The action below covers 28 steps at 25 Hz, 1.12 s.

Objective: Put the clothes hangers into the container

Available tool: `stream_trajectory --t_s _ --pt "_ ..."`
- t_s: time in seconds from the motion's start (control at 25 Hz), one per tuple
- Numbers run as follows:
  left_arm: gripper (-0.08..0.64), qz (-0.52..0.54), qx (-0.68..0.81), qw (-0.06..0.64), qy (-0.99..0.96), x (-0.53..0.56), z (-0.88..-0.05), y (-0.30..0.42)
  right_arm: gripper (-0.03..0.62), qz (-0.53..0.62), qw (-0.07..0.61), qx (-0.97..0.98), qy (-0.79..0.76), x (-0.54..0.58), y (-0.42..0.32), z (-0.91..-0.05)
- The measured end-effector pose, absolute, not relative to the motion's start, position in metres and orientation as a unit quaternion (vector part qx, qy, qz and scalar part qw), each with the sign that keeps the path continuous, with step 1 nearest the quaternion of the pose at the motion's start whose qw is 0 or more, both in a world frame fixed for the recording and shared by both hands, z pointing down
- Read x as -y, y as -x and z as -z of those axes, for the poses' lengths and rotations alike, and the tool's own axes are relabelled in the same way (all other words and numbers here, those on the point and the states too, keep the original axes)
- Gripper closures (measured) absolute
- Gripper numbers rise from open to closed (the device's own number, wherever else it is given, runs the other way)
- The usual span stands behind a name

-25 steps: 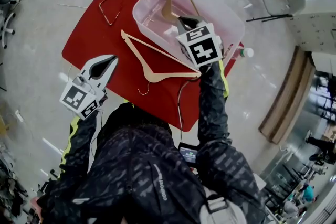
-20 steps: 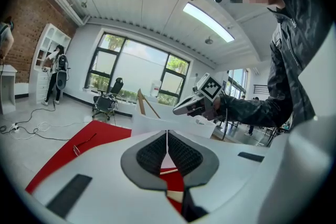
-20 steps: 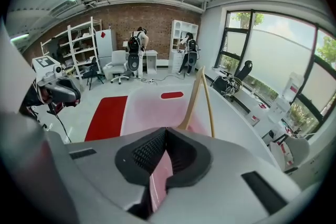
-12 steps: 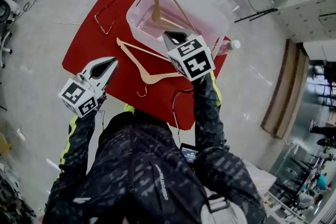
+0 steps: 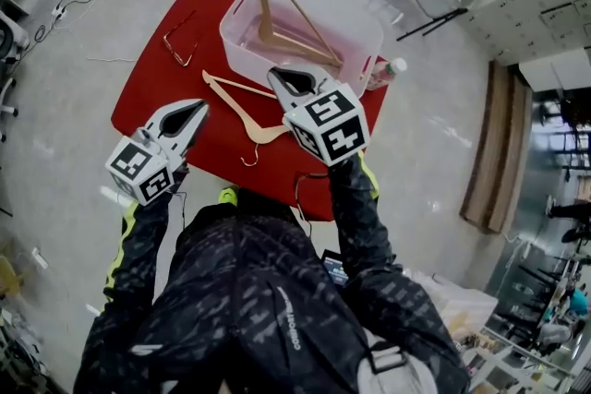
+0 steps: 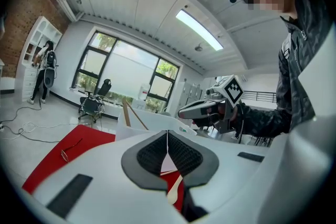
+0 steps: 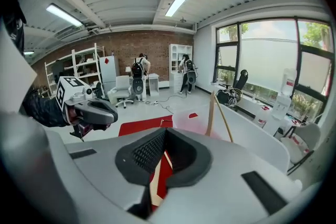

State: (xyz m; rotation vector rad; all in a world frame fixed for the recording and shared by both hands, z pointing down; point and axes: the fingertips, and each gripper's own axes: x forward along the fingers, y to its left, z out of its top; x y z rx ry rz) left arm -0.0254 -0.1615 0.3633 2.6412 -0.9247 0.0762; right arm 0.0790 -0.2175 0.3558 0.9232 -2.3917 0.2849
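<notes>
Over the red mat (image 5: 148, 97), both grippers are closed w/ nothing held: right gripper (image 5: 275, 73) by the clear container (image 5: 367, 37) near wall, left gripper (image 5: 198, 107) further left. One wooden hanger (image 5: 277, 14) stands in the container; pale hanger (image 5: 242, 113) and thin metal hanger (image 5: 181, 36) lie on the mat. Jacket print (image 5: 286, 320) too small to read.
</notes>
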Motion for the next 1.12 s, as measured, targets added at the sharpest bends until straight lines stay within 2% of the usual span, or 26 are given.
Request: stream_trajectory --t_s 0.28,0.72,1.12 --pt "0.548 -0.010 0.314 0.185 -0.931 0.142 -0.356 0.027 0.577 -0.133 0.226 0.897 -0.355 0.169 -0.071 -0.348" --pt "0.549 -0.019 0.278 0.190 -0.941 0.103 -0.360 0.019 0.577 -0.155 0.231 0.889 -0.365 0.103 -0.059 -0.367" --pt "0.549 -0.055 0.230 0.150 -0.960 0.059 -0.363 0.006 0.577 -0.164 0.241 0.884 -0.365 0.063 -0.044 -0.384"
